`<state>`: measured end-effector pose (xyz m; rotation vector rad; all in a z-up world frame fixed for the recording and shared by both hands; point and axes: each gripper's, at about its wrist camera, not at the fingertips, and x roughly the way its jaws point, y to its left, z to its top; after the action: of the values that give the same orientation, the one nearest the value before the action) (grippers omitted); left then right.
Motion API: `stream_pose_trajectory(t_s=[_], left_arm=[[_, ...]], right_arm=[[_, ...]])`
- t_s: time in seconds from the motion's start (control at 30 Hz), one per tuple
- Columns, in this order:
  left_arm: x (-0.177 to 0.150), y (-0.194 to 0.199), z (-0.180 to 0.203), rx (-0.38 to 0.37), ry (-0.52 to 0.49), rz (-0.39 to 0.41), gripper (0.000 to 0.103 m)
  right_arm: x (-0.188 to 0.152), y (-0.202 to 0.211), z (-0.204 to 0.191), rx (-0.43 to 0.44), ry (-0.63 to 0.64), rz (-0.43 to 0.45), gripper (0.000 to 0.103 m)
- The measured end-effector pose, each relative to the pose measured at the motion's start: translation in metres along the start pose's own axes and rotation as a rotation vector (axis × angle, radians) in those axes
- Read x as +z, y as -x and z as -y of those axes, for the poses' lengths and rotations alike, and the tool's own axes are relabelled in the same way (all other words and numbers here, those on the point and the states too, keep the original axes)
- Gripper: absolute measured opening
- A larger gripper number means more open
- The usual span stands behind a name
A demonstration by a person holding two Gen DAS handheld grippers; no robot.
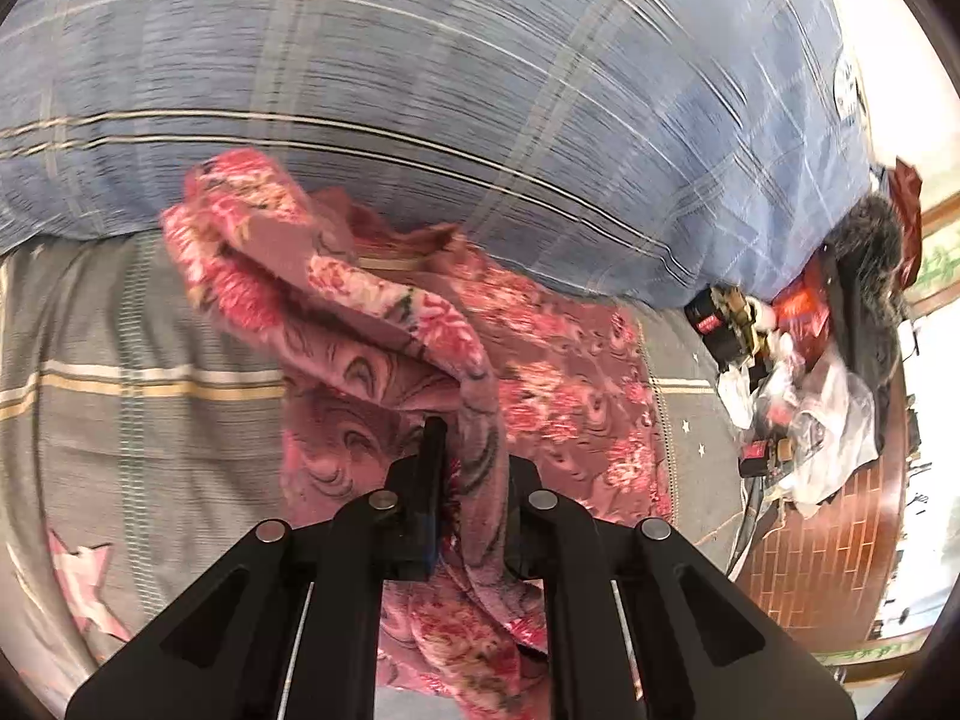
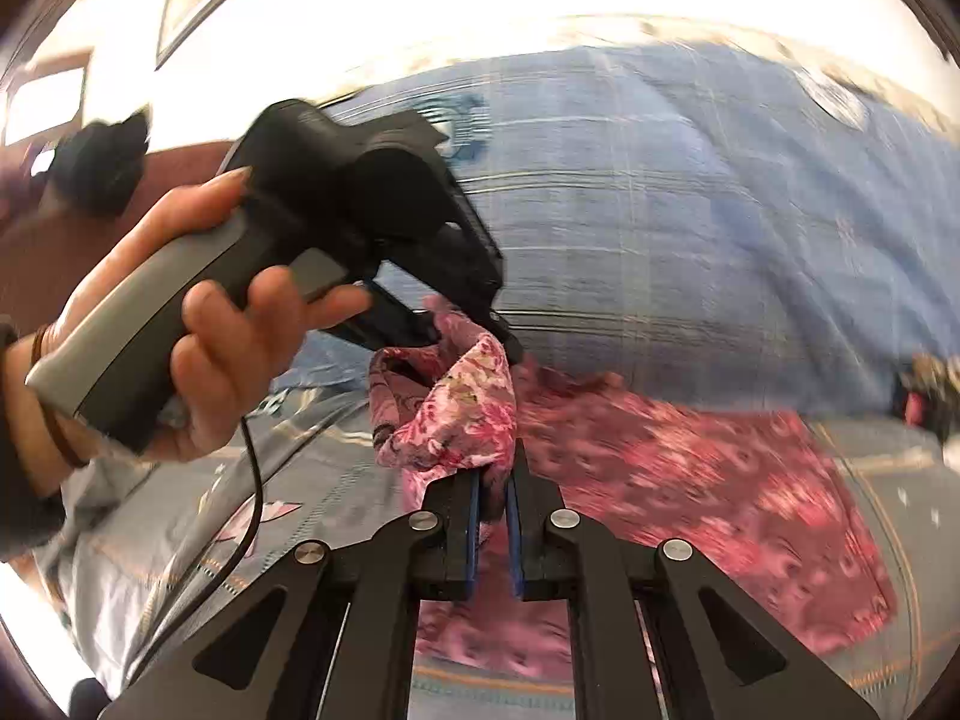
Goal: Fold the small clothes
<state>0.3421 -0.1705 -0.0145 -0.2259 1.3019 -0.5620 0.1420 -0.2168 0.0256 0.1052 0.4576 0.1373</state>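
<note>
A small pink floral garment (image 1: 384, 324) lies partly on the grey patterned bedsheet (image 1: 138, 348). My left gripper (image 1: 471, 450) is shut on a bunched edge of it, and the cloth runs up between the fingers. In the right wrist view the garment (image 2: 690, 474) spreads flat to the right, with one corner (image 2: 462, 402) lifted. My right gripper (image 2: 493, 474) is shut on that lifted corner. The left gripper (image 2: 474, 324), held in a hand, pinches the same raised fold just beyond it. Both grippers are close together above the bed.
A big blue plaid duvet (image 1: 480, 90) bulges behind the garment. At the right, a cluttered brick-patterned surface (image 1: 828, 564) holds plastic bags (image 1: 822, 408) and small items (image 1: 726, 324). A dark fur-trimmed garment (image 1: 870, 276) hangs there.
</note>
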Motion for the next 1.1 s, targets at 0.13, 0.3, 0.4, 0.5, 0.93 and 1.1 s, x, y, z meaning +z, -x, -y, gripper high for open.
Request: stream_pose_trajectory(t_s=[0.13, 0.3, 0.4, 0.5, 0.93, 1.1], left_arm=[[0.003, -0.022, 0.038, 0.025, -0.024, -0.015, 0.009], [0.003, -0.055, 0.084, 0.056, -0.061, -0.05, 0.009], [0.003, -0.08, 0.11, 0.087, -0.094, -0.079, 0.009], [0.002, -0.11, 0.13, 0.13, -0.115, -0.108, 0.014], [0.002, -0.034, 0.086, 0.019, -0.049, 0.08, 0.058], [-0.023, -0.033, 0.013, 0.065, 0.055, 0.095, 0.058]], right_arm=[[-0.004, 0.013, 0.041, 0.001, -0.118, 0.005, 0.006], [-0.012, 0.031, 0.091, 0.005, -0.26, 0.031, 0.006], [-0.018, 0.039, 0.121, 0.006, -0.349, 0.043, 0.006], [-0.031, 0.042, 0.155, -0.01, -0.448, 0.041, 0.006], [-0.071, 0.06, 0.219, -0.037, -0.58, -0.078, 0.016], [-0.018, 0.076, 0.26, -0.051, -0.602, 0.031, 0.038]])
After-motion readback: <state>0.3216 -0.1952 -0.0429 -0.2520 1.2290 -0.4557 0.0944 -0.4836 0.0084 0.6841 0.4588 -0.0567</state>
